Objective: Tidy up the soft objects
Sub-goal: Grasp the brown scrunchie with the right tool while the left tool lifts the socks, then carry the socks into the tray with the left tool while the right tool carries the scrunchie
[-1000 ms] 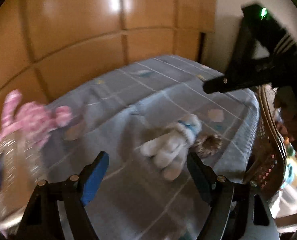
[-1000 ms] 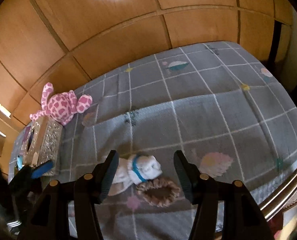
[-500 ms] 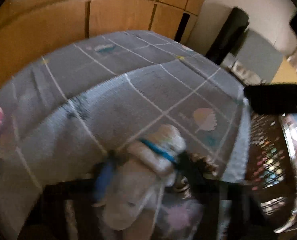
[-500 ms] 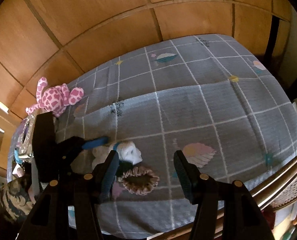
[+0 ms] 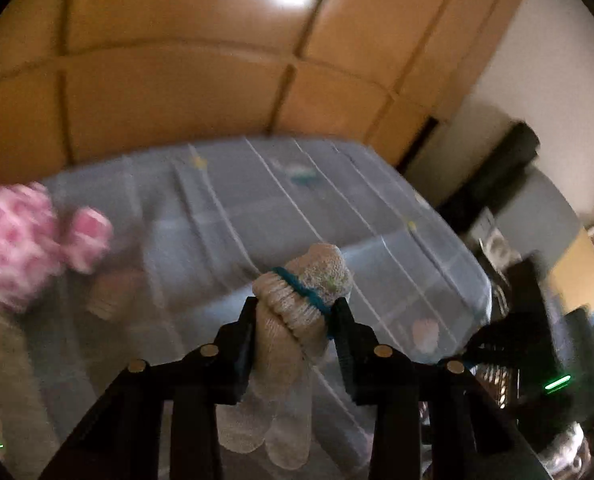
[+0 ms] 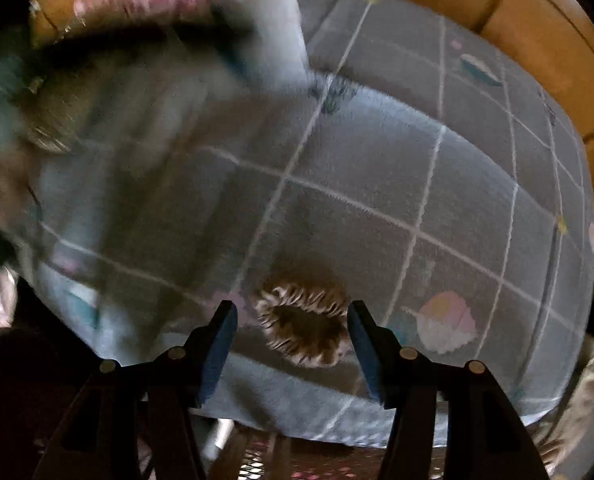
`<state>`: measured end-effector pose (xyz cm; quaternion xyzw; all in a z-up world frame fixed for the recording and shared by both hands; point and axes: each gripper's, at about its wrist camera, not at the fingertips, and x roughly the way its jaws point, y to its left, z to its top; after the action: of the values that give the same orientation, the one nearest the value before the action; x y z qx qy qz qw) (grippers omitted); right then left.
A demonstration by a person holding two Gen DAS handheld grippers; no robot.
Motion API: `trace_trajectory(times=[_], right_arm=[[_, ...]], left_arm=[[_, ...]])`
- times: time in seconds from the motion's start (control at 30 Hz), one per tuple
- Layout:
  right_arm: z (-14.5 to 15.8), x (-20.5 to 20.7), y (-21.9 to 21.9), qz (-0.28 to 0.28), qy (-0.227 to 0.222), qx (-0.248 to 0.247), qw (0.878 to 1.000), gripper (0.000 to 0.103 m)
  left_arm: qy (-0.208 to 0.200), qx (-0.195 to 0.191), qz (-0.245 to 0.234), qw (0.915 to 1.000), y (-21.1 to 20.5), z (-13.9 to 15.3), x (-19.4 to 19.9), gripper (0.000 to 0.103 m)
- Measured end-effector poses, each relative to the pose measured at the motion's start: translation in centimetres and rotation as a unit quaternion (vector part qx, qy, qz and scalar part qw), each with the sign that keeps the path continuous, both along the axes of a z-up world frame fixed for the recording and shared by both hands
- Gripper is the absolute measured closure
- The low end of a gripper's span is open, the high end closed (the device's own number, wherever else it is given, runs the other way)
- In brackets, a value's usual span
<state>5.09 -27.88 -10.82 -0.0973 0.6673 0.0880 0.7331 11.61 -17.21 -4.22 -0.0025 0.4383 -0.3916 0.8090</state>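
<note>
Gripping white plush with left tool, right tool over scrunchie

Left tool (image 5: pixel 295 322) angles down toward the bed (image 5: pixel 377 216), lifted off the blanket. Its jaws are closing, pads pressed on both sides of the white plush toy (image 5: pixel 297 312), which has a blue collar. The toy's head sticks up past the fingertips; its legs dangle below. A pink spotted plush (image 5: pixel 21 248) lies blurred at the left of the bed, well apart.

Right tool (image 6: pixel 293 328) points straight down at the grey checked blanket (image 6: pixel 377 184). Jaws stand apart, holding nothing. The brown scrunchie (image 6: pixel 303 328) lies flat on the blanket between the two fingers, touching neither pad, near the bed's front edge.
</note>
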Motion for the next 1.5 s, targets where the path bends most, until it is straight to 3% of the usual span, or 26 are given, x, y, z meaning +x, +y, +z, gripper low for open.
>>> trace_trajectory(times=[0.2, 0.23, 0.27, 0.33, 0.37, 0.43, 0.63, 0.77, 1.0, 1.23, 1.5], right_arm=[[-3.0, 1.2, 1.2, 0.036, 0.066, -0.050, 0.996, 0.048], [-3.3, 1.2, 1.5, 0.037, 0.068, -0.054, 0.996, 0.053], [-3.5, 1.1, 1.5, 0.037, 0.070, -0.056, 0.995, 0.065], [-3.4, 1.1, 1.5, 0.033, 0.063, -0.054, 0.996, 0.071], [-3.3, 1.0, 1.4, 0.031, 0.058, -0.054, 0.996, 0.080], [-2.8, 1.3, 1.0, 0.023, 0.048, -0.054, 0.997, 0.084], [-1.9, 1.6, -0.1, 0.015, 0.018, -0.052, 0.998, 0.092], [-1.1, 2.1, -0.2, 0.010, -0.001, -0.044, 0.999, 0.094], [0.7, 3.5, 1.3, 0.006, -0.042, -0.021, 0.999, 0.094], [3.2, 5.0, 4.4, 0.008, -0.095, 0.021, 0.995, 0.094], [3.5, 5.5, 10.4, 0.017, -0.145, 0.080, 0.986, 0.094]], left_arm=[[-0.038, -0.012, 0.060, 0.9974, 5.2, 4.3, 2.2, 0.067], [-0.042, -0.013, 0.072, 0.9964, 6.2, 5.0, 2.8, 0.067], [-0.045, -0.014, 0.082, 0.9955, 7.0, 5.4, 3.4, 0.067], [-0.052, -0.013, 0.112, 0.9923, 9.0, 6.4, 4.5, 0.067], [-0.055, -0.015, 0.125, 0.9904, 10.0, 6.8, 5.0, 0.067], [-0.060, -0.018, 0.157, 0.9856, 12.1, 7.5, 6.0, 0.067], [-0.068, -0.010, 0.273, 0.9595, 20.8, 8.5, 8.0, 0.067], [-0.068, 0.012, 0.340, 0.9378, 26.8, 8.0, 7.4, 0.067], [-0.086, 0.051, 0.398, 0.9117, 34.1, 6.7, 2.0, 0.067], [-0.112, 0.084, 0.437, 0.8883, 38.2, 5.5, -5.5, 0.066], [-0.123, 0.163, 0.500, 0.8416, 40.7, 2.3, -11.7, 0.064]])
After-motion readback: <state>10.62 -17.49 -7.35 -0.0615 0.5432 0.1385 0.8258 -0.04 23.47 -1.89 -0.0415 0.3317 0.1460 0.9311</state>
